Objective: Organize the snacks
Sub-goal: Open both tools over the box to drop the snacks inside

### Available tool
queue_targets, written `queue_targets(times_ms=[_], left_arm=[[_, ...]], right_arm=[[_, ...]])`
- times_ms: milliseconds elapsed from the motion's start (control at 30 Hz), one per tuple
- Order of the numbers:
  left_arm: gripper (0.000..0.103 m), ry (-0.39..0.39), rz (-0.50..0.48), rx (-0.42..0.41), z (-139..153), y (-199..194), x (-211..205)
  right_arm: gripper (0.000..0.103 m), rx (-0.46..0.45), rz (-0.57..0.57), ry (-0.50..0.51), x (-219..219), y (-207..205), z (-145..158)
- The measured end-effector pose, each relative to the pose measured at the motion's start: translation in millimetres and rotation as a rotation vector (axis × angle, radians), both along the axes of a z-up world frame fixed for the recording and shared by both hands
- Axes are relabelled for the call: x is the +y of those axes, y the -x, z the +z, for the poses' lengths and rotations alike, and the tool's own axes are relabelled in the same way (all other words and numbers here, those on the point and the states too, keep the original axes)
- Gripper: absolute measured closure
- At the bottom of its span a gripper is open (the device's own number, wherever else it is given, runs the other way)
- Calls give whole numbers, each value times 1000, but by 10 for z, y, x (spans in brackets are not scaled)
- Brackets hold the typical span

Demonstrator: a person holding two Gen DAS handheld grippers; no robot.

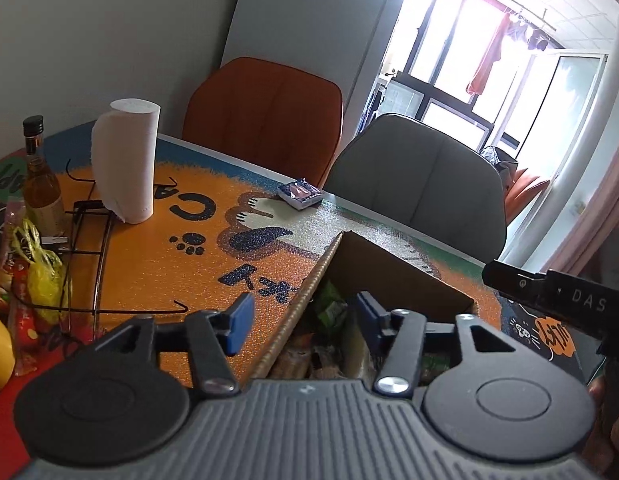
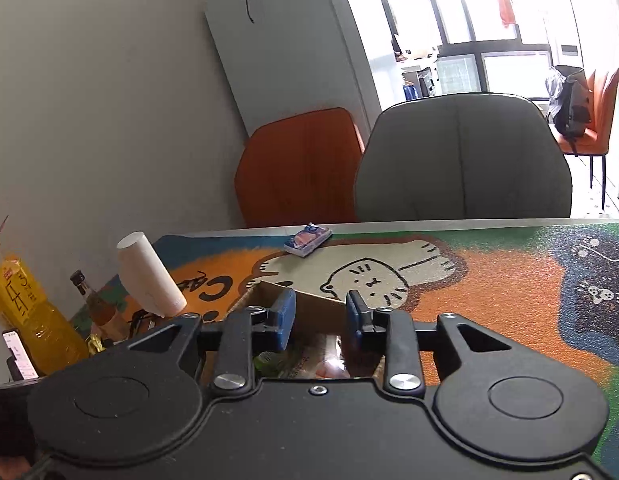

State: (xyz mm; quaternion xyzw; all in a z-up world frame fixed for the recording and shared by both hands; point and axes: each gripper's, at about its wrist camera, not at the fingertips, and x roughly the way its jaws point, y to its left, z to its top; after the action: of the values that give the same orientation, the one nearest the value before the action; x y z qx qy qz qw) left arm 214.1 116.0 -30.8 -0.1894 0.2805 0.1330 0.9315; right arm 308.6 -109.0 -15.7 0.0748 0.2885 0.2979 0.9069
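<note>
A brown cardboard box [image 1: 393, 276] sits on the cartoon-cat table mat and holds several snack packets [image 1: 329, 312]. My left gripper [image 1: 305, 320] is open and empty, straddling the box's left wall. My right gripper [image 2: 319, 320] is open and empty above the same box [image 2: 309, 308], with packets [image 2: 305, 364] visible below it. A small blue and pink snack packet [image 1: 300, 193] lies alone near the table's far edge; it also shows in the right wrist view [image 2: 308, 239]. The right gripper's body [image 1: 565, 300] shows at the right edge of the left wrist view.
A paper towel roll [image 1: 125, 160] and a glass bottle [image 1: 39, 180] stand at the left by a black wire rack [image 1: 89, 240] and bagged snacks [image 1: 33, 272]. A yellow bottle [image 2: 29, 316] stands far left. An orange chair [image 1: 265, 116] and a grey chair [image 1: 417, 184] stand behind the table.
</note>
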Motion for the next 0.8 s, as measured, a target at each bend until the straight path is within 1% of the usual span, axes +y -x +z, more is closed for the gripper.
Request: queue_targets(times_ms=[33, 100, 200, 367, 467, 533, 567, 600, 667, 700, 800], left_arm=[[38, -4, -1, -3, 6, 9, -10], [27, -10, 0, -10, 20, 24, -34], [19, -18, -3, -19, 45, 43, -85], [12, -36, -21, -15, 71, 83, -180], [9, -47, -29, -6, 80, 126, -236], [8, -55, -32, 3, 87, 156, -276], [7, -56, -37, 8, 90, 172, -295], [7, -54, -44, 12, 94, 187, -312], [7, -44, -56, 12, 99, 224, -345], [6, -44, -61, 12, 107, 244, -367], [5, -68, -74, 18, 128, 294, -451]], right_arm=[[72, 6, -2, -5, -25, 5, -2], [72, 16, -14, -6, -60, 18, -6], [70, 18, -25, -8, -125, 61, 0], [61, 18, -40, -7, -244, 136, 20], [60, 18, -47, -10, -324, 194, 37], [55, 20, -52, -13, -386, 239, 49], [49, 18, -54, -15, -417, 268, 55], [46, 16, -57, -14, -449, 291, 63], [42, 12, -61, -14, -504, 347, 76], [38, 11, -63, -16, -537, 372, 87], [26, 7, -70, -19, -615, 453, 106]])
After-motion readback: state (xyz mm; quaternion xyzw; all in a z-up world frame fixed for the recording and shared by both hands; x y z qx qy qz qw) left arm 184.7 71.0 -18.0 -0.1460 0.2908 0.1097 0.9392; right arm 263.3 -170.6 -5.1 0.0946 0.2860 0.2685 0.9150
